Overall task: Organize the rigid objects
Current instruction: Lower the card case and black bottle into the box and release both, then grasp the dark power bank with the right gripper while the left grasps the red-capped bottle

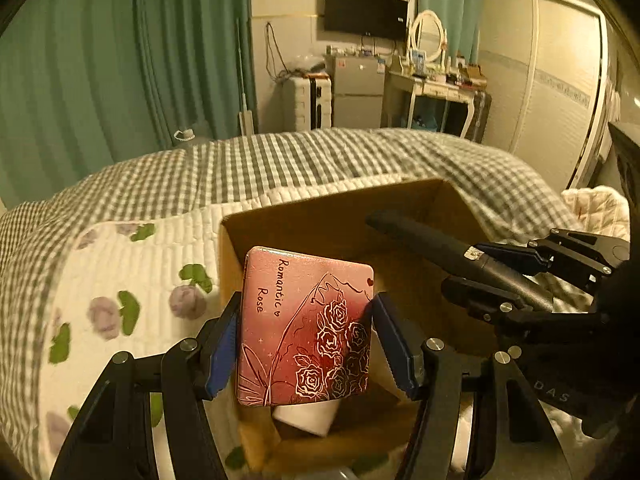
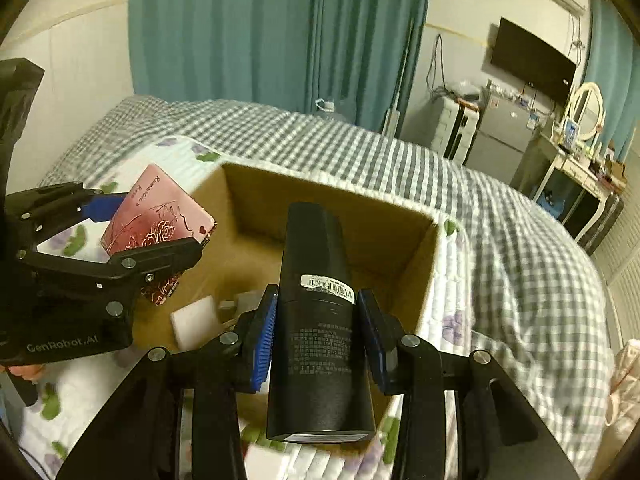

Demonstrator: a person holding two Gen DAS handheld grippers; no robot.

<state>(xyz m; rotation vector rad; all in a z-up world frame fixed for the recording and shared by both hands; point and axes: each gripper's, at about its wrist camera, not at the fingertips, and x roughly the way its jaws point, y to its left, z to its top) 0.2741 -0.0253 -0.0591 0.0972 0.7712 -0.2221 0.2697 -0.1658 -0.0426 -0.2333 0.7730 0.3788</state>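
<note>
Left tool (image 1: pixel 304 332) clamps the pink tin (image 1: pixel 306 326), low centre; right tool (image 2: pixel 316 336) clamps the black bottle (image 2: pixel 318 320). Both hover above the box (image 2: pixel 416 256): lower fully before letting go

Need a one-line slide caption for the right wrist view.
Right gripper holds a black bottle over the cardboard box on the bed, left gripper alongside with a pink case.

Left gripper (image 1: pixel 306 344) and right gripper (image 2: pixel 316 344) both have fingers clamped on loads, held side by side.
</note>
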